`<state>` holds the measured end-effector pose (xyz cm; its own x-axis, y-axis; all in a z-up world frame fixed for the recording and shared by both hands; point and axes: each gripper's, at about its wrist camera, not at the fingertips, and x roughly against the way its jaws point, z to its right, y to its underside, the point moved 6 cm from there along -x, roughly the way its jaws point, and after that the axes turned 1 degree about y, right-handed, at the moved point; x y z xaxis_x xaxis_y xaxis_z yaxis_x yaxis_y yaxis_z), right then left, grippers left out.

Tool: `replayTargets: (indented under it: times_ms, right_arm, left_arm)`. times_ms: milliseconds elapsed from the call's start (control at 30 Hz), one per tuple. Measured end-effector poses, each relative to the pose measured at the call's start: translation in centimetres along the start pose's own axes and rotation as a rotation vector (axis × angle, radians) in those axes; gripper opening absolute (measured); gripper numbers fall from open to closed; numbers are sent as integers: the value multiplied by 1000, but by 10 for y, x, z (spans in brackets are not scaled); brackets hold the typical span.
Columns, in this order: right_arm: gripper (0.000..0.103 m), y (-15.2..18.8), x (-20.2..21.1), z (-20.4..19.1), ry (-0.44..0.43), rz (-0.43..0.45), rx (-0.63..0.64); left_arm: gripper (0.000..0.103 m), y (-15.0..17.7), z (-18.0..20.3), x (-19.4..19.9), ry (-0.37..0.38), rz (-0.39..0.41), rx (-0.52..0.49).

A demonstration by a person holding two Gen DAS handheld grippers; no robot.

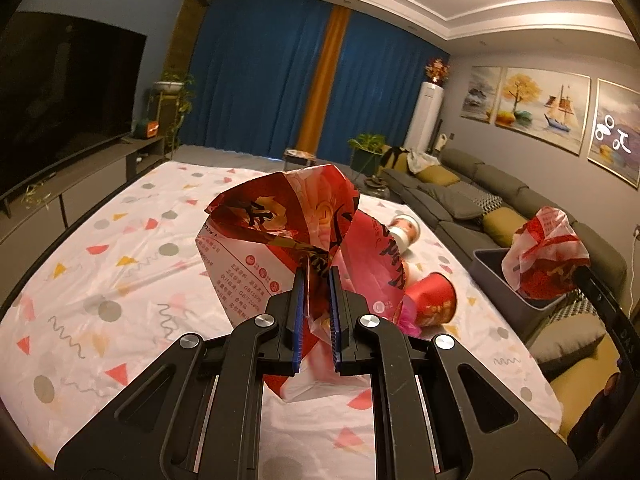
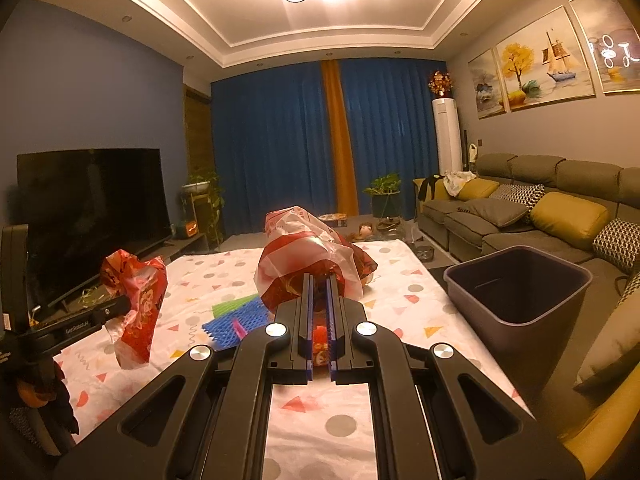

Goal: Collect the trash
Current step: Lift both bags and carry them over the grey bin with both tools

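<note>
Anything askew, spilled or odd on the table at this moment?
Yes. A red paper cup lies tipped on its side on the patterned tablecloth, with another toppled cup behind it. Blue and green plastic mesh lies loose nearby. Both grippers hold crumpled red wrappers; the bin looks empty.

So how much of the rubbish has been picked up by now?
Nothing looks binned yet: the bin seems empty. In hand: the left claw is shut on a red wrapper, and the right claw is shut on a crumpled bag. Left on the table: paper cups and blue and green netting.
</note>
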<state>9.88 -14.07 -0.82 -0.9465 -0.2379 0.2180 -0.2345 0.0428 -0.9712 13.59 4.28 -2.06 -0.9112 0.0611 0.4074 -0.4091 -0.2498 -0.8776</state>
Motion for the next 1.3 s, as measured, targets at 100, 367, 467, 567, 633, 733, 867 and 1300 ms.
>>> replayTargets:
  times_ms: [100,367,467,567,633,733,867,1300]
  right_arm:
    - [7,-1,0,6,12,5,-2]
    - [7,-3,-1,25,63,20,3]
    - [7,-6,-3,38,96,28,6]
    - [6,-10,-7,57,143,37,6]
    - [6,-15,-9,74,181,43,5]
    - [7,-24,-12,102,239,54,5]
    - [7,-33,-19,137,309,68,-8]
    - [6,-33,-36,215,428,65,-61]
  left_arm:
    - [10,0,12,-6,20,-7,-16]
    - [10,-1,63,-28,103,-28,-88]
    - [10,-1,91,-40,145,-37,-120]
    - [10,-4,118,-51,191,-38,-147]
    - [10,-7,140,-58,235,-38,-163]
    - [10,-11,175,-70,290,-30,-193]
    - [10,-17,224,-90,360,-25,-228]
    - [10,0,320,-154,473,-74,-297]
